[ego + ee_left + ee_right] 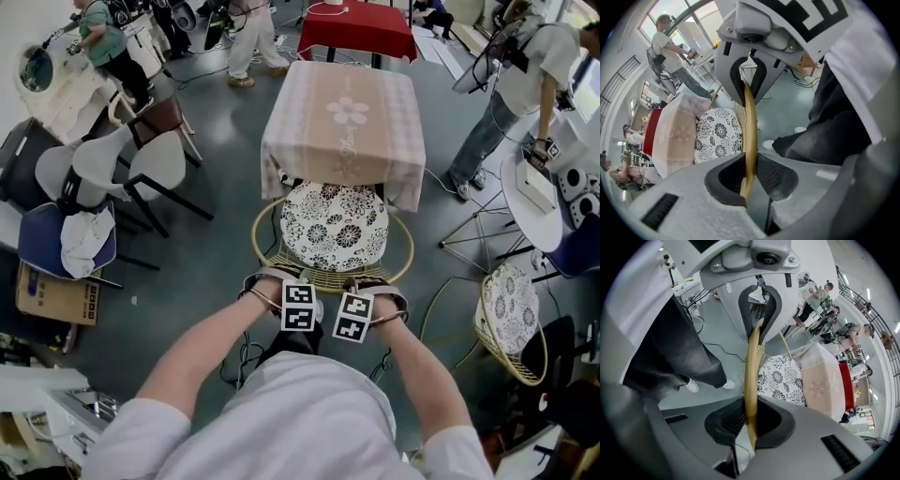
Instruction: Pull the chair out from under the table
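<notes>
The chair point(335, 225) has a round black-and-white floral cushion and a golden wicker rim point(405, 251). Its front is tucked under the table point(339, 112), which is draped in a pink patterned cloth. Both grippers point steeply down at the near side of the rim. My left gripper point(270, 281) is shut on the rim point(749, 122), and the golden bar runs straight between its pads point(774, 174). My right gripper point(377, 287) clamps the same rim point(751, 362) a little to the right. Each gripper view also shows the other gripper on the bar.
A second wicker chair point(511, 319) stands at the right. White chairs point(141, 164), a blue chair point(66, 244) and a cardboard box point(56, 295) crowd the left. A red table point(361, 28) lies beyond. A person point(525, 94) stands at right, and cables cross the floor.
</notes>
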The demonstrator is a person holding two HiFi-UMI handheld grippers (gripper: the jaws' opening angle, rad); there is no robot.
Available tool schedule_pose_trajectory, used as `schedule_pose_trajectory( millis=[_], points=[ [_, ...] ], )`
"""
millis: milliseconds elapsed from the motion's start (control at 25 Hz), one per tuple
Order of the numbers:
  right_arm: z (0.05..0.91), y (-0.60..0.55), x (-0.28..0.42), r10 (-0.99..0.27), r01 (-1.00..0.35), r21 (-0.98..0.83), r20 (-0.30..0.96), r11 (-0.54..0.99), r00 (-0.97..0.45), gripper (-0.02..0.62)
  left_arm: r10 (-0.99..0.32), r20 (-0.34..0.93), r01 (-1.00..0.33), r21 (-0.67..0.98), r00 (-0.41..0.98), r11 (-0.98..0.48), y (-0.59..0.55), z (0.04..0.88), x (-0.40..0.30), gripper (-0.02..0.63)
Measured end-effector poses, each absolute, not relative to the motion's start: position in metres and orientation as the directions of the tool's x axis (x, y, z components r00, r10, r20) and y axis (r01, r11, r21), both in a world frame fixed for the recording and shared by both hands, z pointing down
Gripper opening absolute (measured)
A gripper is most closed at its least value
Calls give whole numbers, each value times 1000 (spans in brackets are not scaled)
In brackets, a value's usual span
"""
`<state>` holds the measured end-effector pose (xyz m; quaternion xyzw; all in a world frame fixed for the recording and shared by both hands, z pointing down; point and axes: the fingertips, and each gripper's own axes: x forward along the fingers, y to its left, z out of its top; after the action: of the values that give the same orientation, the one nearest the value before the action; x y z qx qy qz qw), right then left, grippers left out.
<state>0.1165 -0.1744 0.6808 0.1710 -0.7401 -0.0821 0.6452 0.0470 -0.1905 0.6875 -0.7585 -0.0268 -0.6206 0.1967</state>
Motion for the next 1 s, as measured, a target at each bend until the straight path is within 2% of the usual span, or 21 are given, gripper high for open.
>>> schedule_pose_trajectory(
  millis=[1000],
  points=[
    [680,-78,89,-381,-143,364,918,920,-111,28,-220,957,290,-269,189,-918,-95,689,19,61]
  ],
)
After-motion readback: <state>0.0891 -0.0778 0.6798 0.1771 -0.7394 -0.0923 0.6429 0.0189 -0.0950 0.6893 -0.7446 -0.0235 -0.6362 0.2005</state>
